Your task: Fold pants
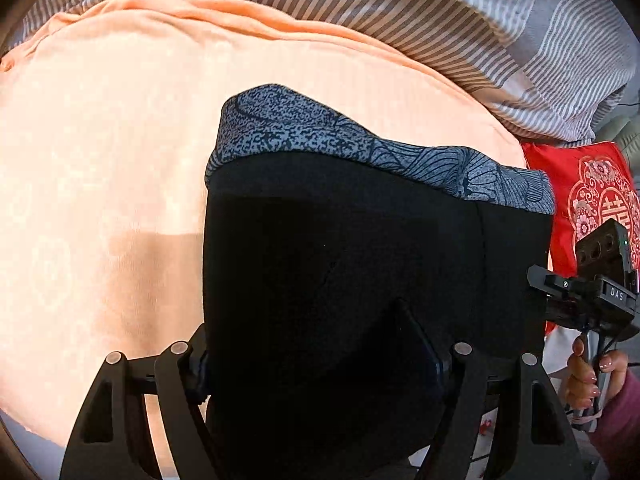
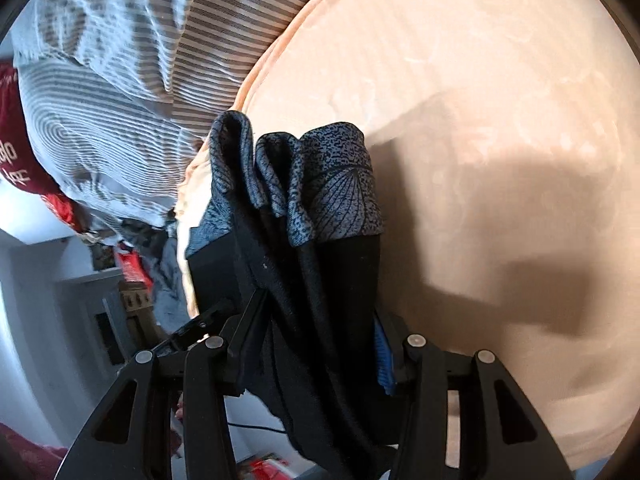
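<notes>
Black pants [image 1: 340,248] with a grey-blue patterned waistband [image 1: 320,128] hang above a peach bed sheet [image 1: 100,140]. My left gripper [image 1: 316,344] is shut on a wide bunch of the black cloth, which drapes over its fingers and hides the tips. In the right wrist view the pants [image 2: 328,280] hang in folds with the waistband [image 2: 336,184] farthest from the camera. My right gripper [image 2: 320,312] is shut on the gathered cloth. It also shows at the pants' right edge in the left wrist view as the right gripper [image 1: 540,280], held by a hand [image 1: 588,376].
A grey striped duvet [image 1: 400,12] lies heaped along the far side of the bed. A red embroidered cushion [image 1: 592,192] sits at the right. Beyond the bed edge in the right wrist view stand pale furniture [image 2: 100,312] and clutter on the floor.
</notes>
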`<state>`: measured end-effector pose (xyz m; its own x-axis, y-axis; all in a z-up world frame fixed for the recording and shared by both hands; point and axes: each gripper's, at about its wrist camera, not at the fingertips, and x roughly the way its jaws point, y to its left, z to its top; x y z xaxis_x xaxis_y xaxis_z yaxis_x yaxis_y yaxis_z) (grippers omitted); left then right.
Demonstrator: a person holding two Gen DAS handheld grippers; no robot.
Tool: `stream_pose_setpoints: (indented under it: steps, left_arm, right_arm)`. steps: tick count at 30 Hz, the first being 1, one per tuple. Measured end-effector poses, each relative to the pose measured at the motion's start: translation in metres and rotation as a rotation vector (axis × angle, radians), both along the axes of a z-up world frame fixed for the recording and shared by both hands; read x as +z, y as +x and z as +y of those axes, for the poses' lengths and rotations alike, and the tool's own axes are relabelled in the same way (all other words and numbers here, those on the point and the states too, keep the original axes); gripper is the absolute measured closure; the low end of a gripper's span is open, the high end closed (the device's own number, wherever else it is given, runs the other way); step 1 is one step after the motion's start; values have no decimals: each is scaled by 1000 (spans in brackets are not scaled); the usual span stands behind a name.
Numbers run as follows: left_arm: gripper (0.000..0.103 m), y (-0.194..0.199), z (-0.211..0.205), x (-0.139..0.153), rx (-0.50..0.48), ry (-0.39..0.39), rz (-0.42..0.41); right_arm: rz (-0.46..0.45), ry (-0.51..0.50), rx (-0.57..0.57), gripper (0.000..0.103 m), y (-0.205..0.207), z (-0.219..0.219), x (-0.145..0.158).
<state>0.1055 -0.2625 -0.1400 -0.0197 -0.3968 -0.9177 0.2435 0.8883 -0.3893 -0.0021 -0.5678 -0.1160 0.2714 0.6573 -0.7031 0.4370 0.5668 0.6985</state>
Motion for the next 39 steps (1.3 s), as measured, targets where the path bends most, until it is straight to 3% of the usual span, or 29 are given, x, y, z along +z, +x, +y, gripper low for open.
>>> stream_pose_setpoints:
  steps: [9, 17, 22, 29, 35, 39]
  left_arm:
    - [24, -2, -6, 5, 9, 56, -18]
    - [24, -8, -8, 27, -12, 166, -111]
    - [24, -13, -13, 39, -46, 229, -164]
    - [23, -21, -15, 48, -81, 300, -190]
    - [23, -31, -16, 53, -87, 323, -182]
    - [23, -44, -8, 62, -86, 326, -176]
  right_arm:
    - [30, -116, -2, 45, 1, 4, 9]
    - [35, -273, -7, 45, -10, 9, 39]
    - [-4, -283, -47, 45, -21, 9, 59]
    - [-58, -380, 49, 59, -27, 42, 79]
    - [4, -470, 169, 59, -36, 72, 60]
    - [48, -520, 158, 59, -44, 70, 52]
